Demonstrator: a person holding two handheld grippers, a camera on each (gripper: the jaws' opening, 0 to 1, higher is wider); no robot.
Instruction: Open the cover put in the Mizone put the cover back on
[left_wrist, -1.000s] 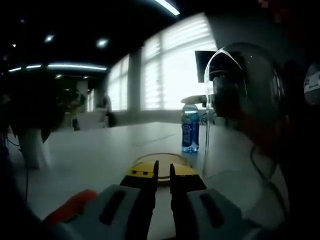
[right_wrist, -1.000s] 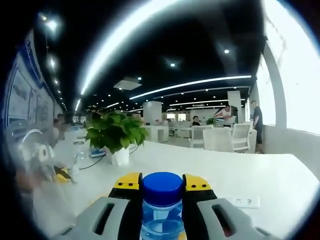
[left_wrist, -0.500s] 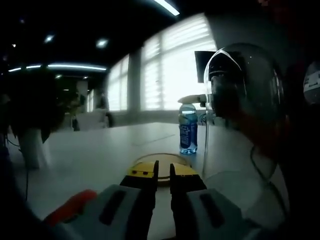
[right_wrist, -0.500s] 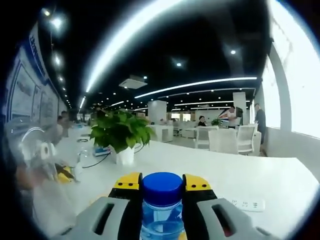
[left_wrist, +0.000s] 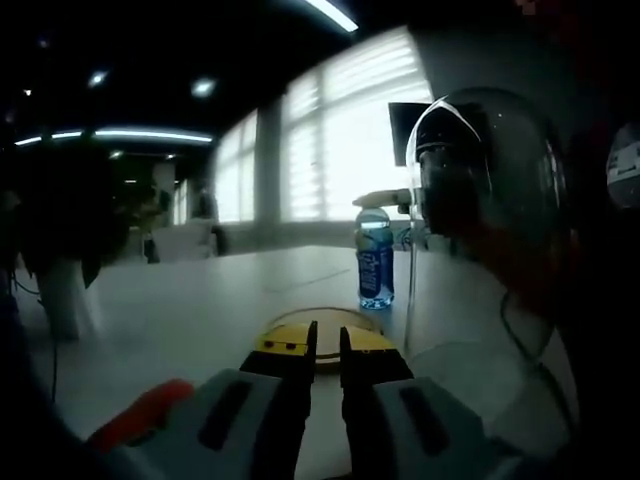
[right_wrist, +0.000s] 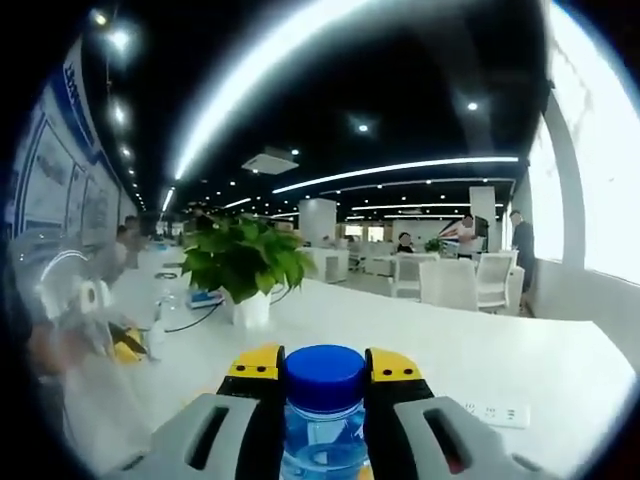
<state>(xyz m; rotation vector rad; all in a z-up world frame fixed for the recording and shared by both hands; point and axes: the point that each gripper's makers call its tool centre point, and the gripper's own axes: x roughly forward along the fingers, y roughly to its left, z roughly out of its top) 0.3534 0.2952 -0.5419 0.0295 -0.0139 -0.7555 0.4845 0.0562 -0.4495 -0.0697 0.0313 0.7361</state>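
The Mizone bottle (right_wrist: 324, 420), blue cap on, stands clamped between the right gripper (right_wrist: 324, 372) fingers, above the white counter (right_wrist: 480, 350). Seen from the left gripper (left_wrist: 327, 352), whose fingers are nearly closed on nothing, it sits far right beside the clear dome cover (left_wrist: 487, 190).

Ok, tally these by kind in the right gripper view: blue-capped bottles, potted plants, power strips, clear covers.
Blue-capped bottle: 1
Potted plant: 1
Power strip: 1
Clear cover: 1
Total: 4
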